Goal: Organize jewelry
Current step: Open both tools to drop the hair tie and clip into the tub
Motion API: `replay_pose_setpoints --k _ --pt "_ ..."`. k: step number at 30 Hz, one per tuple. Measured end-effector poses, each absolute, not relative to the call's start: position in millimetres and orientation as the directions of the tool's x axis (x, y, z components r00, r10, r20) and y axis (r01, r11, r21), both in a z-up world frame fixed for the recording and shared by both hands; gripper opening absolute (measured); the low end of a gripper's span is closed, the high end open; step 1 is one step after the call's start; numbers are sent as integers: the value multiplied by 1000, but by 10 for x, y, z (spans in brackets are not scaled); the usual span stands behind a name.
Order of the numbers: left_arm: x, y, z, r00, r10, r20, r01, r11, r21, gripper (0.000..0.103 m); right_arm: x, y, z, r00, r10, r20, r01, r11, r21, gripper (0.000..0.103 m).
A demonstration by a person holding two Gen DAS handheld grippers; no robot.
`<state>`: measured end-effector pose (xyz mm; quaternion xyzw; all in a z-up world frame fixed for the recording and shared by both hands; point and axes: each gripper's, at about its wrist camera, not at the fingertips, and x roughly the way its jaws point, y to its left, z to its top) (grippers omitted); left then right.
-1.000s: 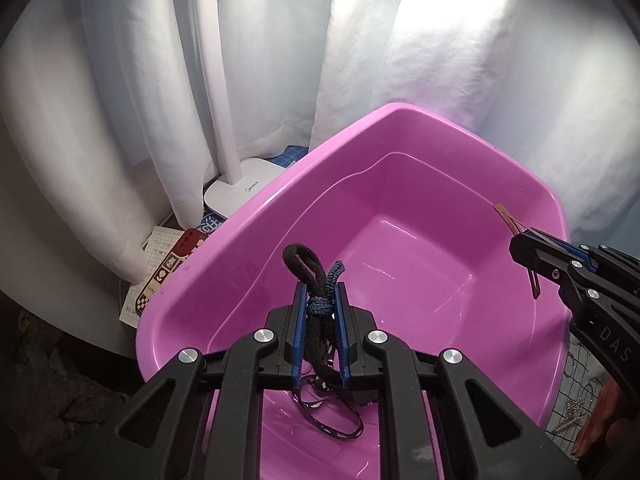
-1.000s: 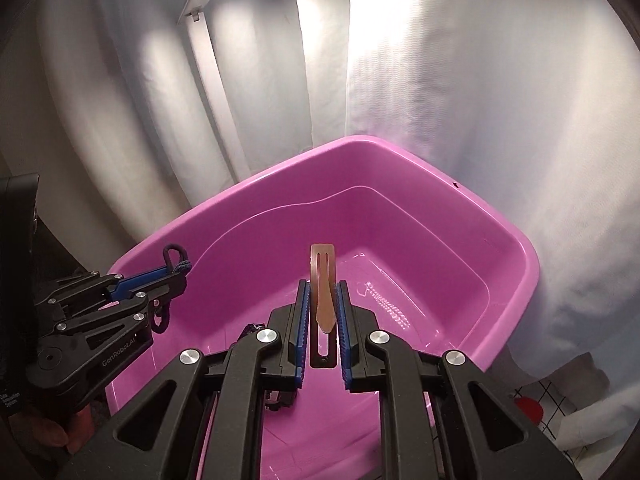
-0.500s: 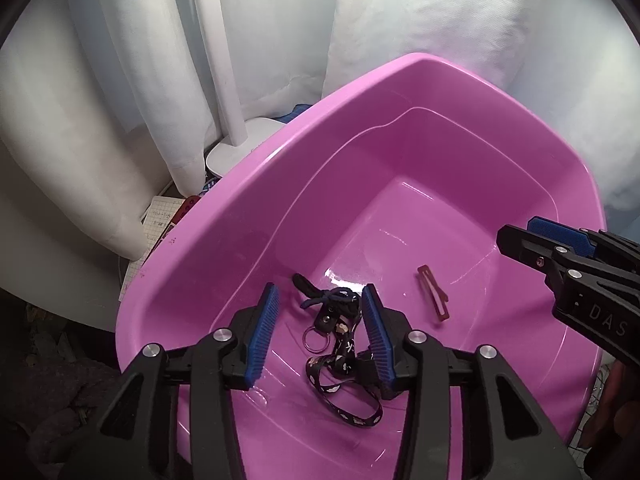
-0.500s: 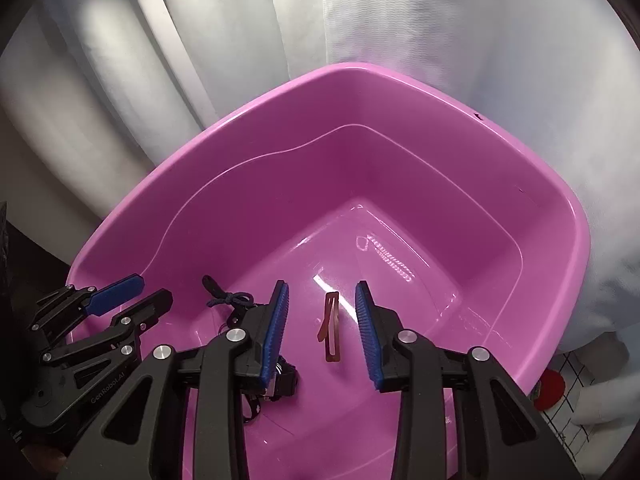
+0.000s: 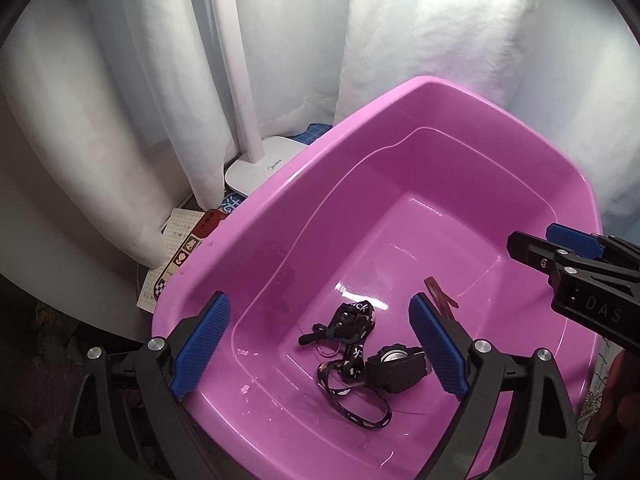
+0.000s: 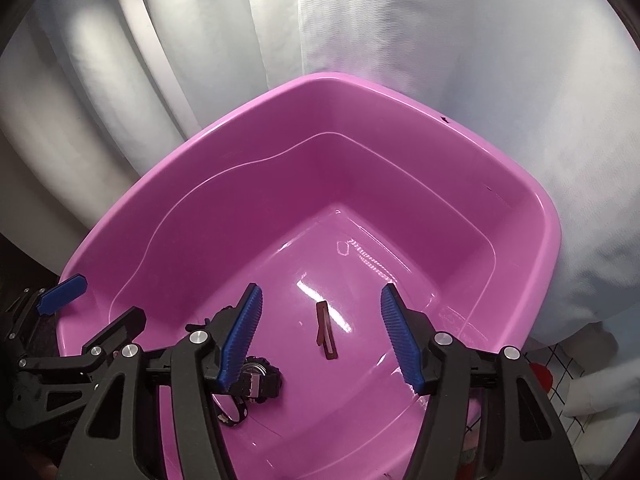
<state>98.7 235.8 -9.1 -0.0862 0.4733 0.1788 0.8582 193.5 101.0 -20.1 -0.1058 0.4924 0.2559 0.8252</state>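
Both our claws, left claw [image 5: 318, 346] and right claw [image 6: 320, 330], are opening with nothing gripped; lanyard [image 5: 348, 360], watch [image 5: 396, 368] and hair clip [image 6: 326, 330] sit in the pink tub [image 6: 240, 120] just below them. Can't tell what's left.

Behind and beside the basin
White curtain [image 5: 120, 120] hangs behind; lamp base [image 5: 260, 168] stands near printed papers [image 5: 176, 256].
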Motion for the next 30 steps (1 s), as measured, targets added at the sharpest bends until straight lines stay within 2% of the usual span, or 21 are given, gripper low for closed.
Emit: replay_pose_setpoints --k 10,14,30 --pt "903 2306 -15 502 246 -829 -381 924 43 94 1917 1028 -187 400 312 -862 -520 852 67 62" --pt "857 2307 11 506 248 -826 -385 922 41 95 1894 997 -155 404 314 -859 -511 857 73 67" --pt "646 2247 119 522 244 -817 -382 923 31 96 1688 811 -22 427 315 -848 -479 874 84 67"
